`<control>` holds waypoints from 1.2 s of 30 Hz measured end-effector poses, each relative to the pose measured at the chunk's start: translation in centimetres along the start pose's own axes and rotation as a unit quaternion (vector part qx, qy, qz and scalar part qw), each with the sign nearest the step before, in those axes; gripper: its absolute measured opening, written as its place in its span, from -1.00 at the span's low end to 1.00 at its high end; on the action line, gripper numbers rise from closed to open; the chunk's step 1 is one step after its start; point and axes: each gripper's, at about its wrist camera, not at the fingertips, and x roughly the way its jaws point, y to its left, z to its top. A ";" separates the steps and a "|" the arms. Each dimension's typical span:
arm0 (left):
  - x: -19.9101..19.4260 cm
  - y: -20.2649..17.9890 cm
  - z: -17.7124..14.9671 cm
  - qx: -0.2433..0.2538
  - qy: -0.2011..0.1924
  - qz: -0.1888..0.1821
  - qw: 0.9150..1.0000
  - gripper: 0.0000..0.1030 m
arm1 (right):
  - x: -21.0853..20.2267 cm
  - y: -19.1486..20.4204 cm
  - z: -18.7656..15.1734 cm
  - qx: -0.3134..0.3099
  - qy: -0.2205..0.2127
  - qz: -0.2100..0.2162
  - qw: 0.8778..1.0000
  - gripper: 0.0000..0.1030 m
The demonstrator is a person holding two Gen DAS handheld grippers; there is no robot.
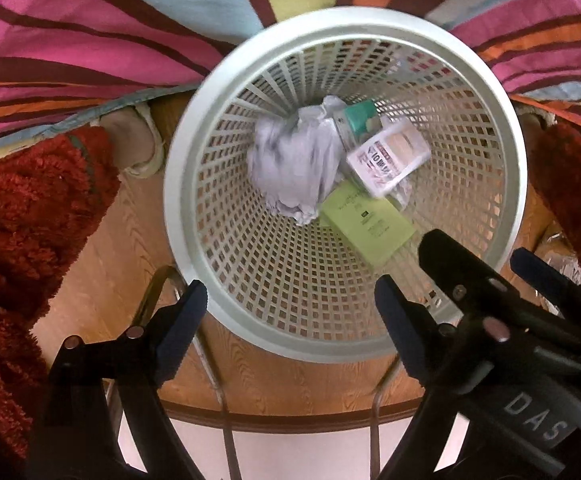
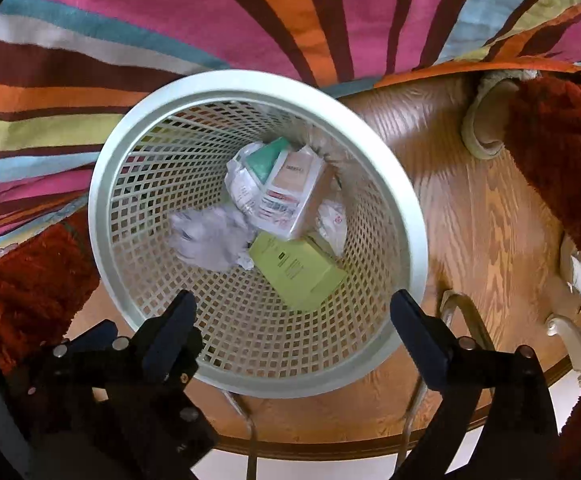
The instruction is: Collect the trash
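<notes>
Round lattice plastic basket [image 1: 178,184]; crumpled paper [image 1: 294,168], flat green card [image 1: 366,220] inside.

Both wrist cameras look steeply down from close above, sharing the white mesh basket [image 1: 194,208] [image 2: 102,216], which fills each frame's centre.

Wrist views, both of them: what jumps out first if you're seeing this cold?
The white lattice wastebasket fills the centre of both views, on a wood floor. In its bottom lie crumpled white paper, a yellow-green card and a white printed packet. Both grippers, left and right, hang open and empty over its near rim, with a bright striped cloth behind.
</notes>
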 end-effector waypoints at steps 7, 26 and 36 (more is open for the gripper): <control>-0.9 -0.3 -0.3 0.004 -0.021 0.006 1.000 0.62 | -0.5 -0.3 0.1 0.006 -0.010 0.001 1.000 0.80; -7.8 0.2 -2.5 0.002 -0.157 0.012 0.987 0.62 | -6.1 -1.1 -1.2 0.019 -0.117 0.019 0.993 0.81; -12.5 0.6 -4.7 -0.007 -0.252 0.005 0.968 0.62 | -10.4 -0.9 -2.6 0.005 -0.201 0.035 0.979 0.81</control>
